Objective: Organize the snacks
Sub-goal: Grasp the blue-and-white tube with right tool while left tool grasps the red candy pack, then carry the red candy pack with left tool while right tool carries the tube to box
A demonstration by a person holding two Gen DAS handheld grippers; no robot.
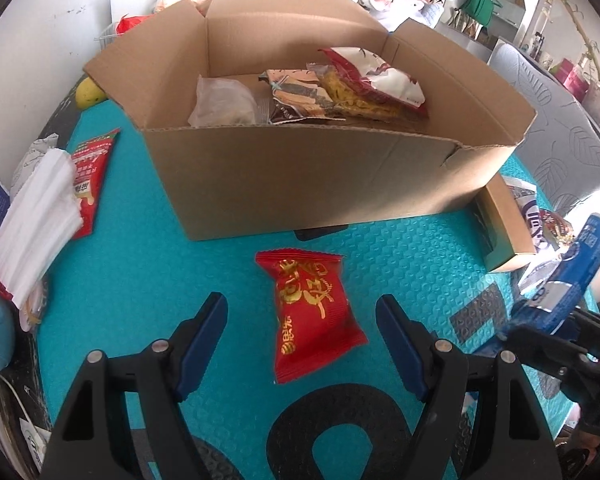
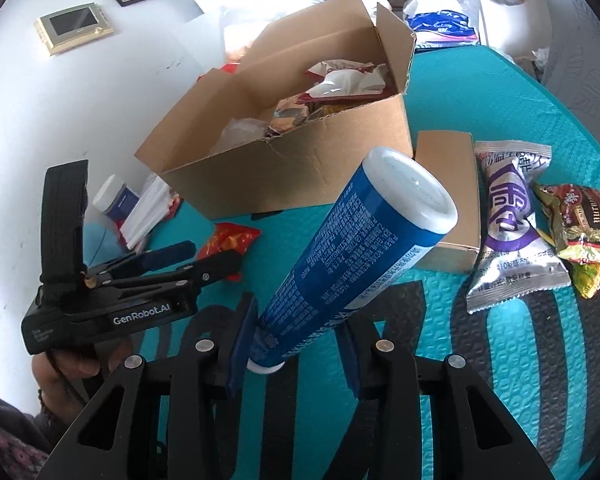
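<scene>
So the right gripper (image 2: 296, 344) is pinching a blue snack tube (image 2: 356, 248) down near its bottom end, blue pads against both sides, and the tube sticks up and away at a tilt with its white lid (image 2: 412, 192) pointing toward the cardboard box (image 2: 300, 168). The tube is clear of the teal mat (image 2: 500, 340) on the bench.

The left gripper (image 1: 302, 320) is spread wide with nothing pinched, and a red snack packet (image 1: 312, 316) with gold lettering lies flat on the mat right between its fingers, not touching either one as far as I can tell.

Just past that packet sits the open box, already holding a few wrapped snacks (image 1: 340, 88). On its left there's a stack of white napkins (image 1: 36, 224) and another red packet (image 1: 92, 176). To the right of the box, a small brown carton (image 2: 448, 196), then a purple-and-silver packet (image 2: 508, 220) and a gold and brown one (image 2: 580, 220) lying loose on the mat.
</scene>
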